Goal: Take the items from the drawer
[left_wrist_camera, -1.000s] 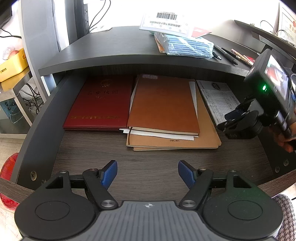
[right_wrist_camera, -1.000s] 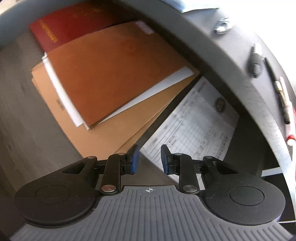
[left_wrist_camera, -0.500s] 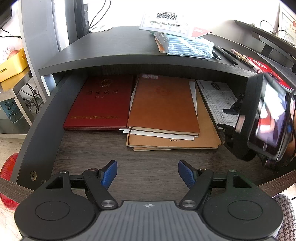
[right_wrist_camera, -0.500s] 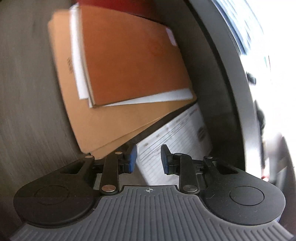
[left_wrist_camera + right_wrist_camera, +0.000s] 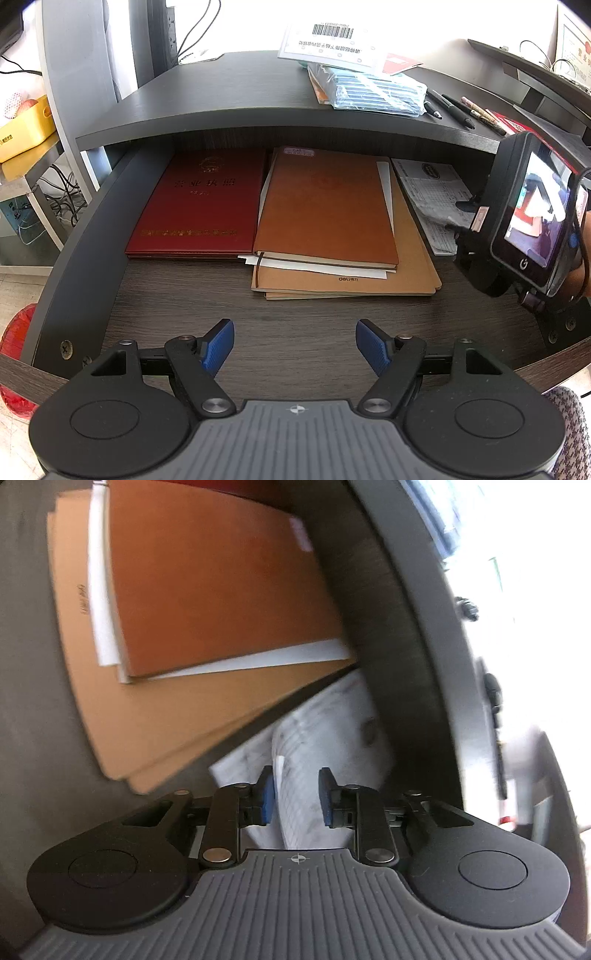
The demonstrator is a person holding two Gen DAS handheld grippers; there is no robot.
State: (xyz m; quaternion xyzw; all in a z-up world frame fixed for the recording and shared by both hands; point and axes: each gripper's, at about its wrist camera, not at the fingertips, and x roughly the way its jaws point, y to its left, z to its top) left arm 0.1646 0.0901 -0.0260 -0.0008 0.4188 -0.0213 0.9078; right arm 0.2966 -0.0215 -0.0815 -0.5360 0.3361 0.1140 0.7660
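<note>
Open dark wood-grain drawer (image 5: 295, 321), front half bare. Lying on its floor, left of centre: a flat dark-red hardcover certificate folder (image 5: 199, 206). Just beside it at centre, tan kraft paper folders (image 5: 413, 266), stacked. At right, a crumpled white printed form sheet (image 5: 428, 188). Above, across the upper frame, the dark table (image 5: 229, 96): a clear plastic packet of blue-striped items (image 5: 376, 92) at top centre, black pens (image 5: 450, 109) at upper right.

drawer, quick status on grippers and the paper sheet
Left gripper open, empty, over the drawer floor. Right gripper closing around the printed sheet. Brown folder stack overlaps the sheet's edge.
</note>
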